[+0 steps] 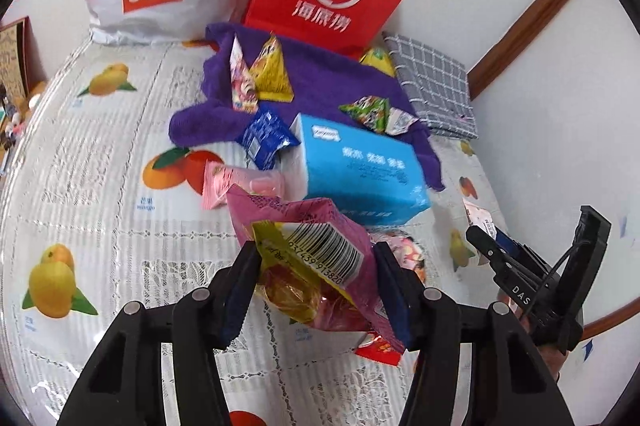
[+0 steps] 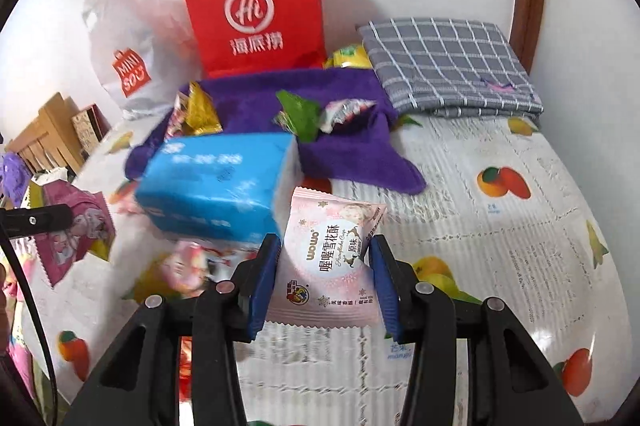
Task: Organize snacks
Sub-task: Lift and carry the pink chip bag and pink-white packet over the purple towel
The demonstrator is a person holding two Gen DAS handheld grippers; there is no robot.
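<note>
Gripping a pink pack (image 1: 316, 258) with a barcode, the left tongs (image 1: 316, 282) hold it above the fruit-print cloth (image 1: 100, 186), just before the blue box (image 1: 360, 166). Only the right view shows the right tongs (image 2: 324, 274) clamped on a pale snowflake pack (image 2: 332, 266) beside that box. The left view alone shows a blue sachet (image 1: 266, 138) and a pink wrapper (image 1: 240, 186) by the box's far side.

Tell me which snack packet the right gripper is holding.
The pale pink snowflake-crisp packet, clamped between the right gripper's blue pads. The left gripper holds a darker pink packet with a yellow barcode label; the other packets lie loose.
</note>
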